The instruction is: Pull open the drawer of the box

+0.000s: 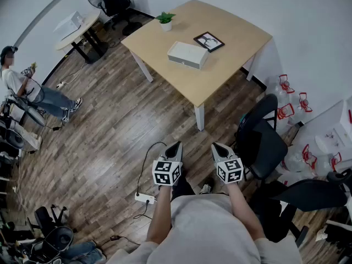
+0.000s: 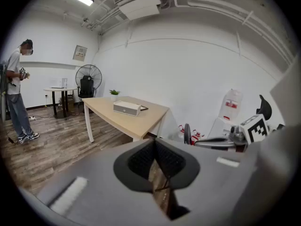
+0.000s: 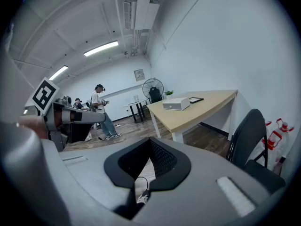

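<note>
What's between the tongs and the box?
Only floor, then the table edge and its leg, before the box; the head view shows it.

Our left claw (image 2: 155, 144) has its jaws closed tip to tip, with nothing between them. Well ahead we see the white box (image 2: 127, 108) lying on the pale worktop (image 2: 141, 121), a small plant (image 2: 114, 93) behind it, and a person (image 2: 16, 95) standing at far left.

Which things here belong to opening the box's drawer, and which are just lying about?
Belong to the job: flat white rectangular box; light wooden table; left gripper; right gripper.
Just lying about: small green potted plant; black-framed picture; black office chair; black pedestal fan.
</note>
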